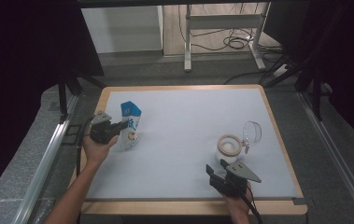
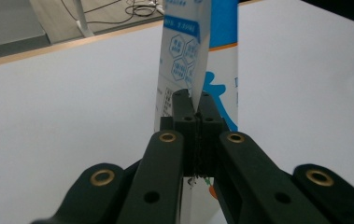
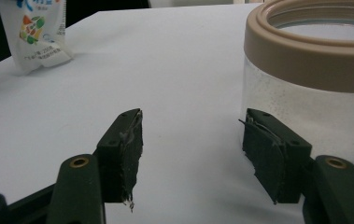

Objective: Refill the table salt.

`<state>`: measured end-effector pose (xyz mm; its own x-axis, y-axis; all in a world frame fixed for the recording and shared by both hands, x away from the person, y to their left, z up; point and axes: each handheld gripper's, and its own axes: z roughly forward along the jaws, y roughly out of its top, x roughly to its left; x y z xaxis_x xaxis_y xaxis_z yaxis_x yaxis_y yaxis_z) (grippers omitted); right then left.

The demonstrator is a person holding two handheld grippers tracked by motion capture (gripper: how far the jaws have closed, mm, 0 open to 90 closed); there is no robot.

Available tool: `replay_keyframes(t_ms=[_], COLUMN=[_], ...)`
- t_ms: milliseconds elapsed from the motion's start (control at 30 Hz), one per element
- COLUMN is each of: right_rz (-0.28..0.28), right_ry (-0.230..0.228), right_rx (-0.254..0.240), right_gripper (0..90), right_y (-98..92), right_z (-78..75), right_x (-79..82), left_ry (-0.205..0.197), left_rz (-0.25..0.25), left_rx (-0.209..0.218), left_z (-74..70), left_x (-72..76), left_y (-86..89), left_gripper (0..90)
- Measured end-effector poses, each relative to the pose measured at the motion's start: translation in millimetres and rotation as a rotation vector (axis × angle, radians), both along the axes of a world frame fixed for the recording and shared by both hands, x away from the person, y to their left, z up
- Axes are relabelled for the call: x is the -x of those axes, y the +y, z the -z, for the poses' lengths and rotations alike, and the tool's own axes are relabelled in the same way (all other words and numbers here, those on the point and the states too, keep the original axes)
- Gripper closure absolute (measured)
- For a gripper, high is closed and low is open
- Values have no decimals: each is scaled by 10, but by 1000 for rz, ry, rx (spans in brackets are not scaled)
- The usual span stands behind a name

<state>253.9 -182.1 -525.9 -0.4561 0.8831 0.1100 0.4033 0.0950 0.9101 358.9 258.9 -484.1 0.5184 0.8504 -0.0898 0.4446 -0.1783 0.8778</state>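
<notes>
Worktop point(image 1: 184, 140): my white mat surface with a wooden rim.
Left part: blue-and-white pouch point(image 1: 130, 125), standing.
Right part: clear jar point(image 1: 229, 148), tan rim; its lid point(image 1: 252, 132) just beside.

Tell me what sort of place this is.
Probably a lab or recording workspace, not a home: a white-topped table with a wooden rim stands between dark curtains, a bare metal frame with loose cables on the floor behind it, and rails along the side.

Pouch point(image 2: 198, 51), upper centre of left gripper view: blue hexagon icons with tiny print, illegible; large blue character at right edge, cut off. Same pouch point(image 3: 37, 32), upper left of right gripper view: small print, possibly "200", rest unreadable.
</notes>
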Motion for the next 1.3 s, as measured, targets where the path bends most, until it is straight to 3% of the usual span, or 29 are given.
replay_keyframes(t_ms=[100,167,367,667,1000,1300], right_rz=[-2,-3,0,3,7,2], right_ry=[-8,-10,-9,-12,-15,-14], right_rx=[2,3,-1,-6,-10,-5], right_gripper=[386,386,386,386,386,386], right_y=[10,10,4,-16,-30,-16], right_z=[-12,-15,-20,-35,-43,-38], right_x=[4,5,9,9,13,14], left_ry=[-14,-16,-10,-12,-7,-12], left_rz=[-1,-6,-3,17,25,40], left_rx=[5,6,14,-24,7,13], left_z=[28,29,32,-9,4,23], left_x=[135,150,103,9,-83,-8], left_y=[4,-1,-18,-109,-80,-57], left_gripper=[900,900,900,863,636,451])
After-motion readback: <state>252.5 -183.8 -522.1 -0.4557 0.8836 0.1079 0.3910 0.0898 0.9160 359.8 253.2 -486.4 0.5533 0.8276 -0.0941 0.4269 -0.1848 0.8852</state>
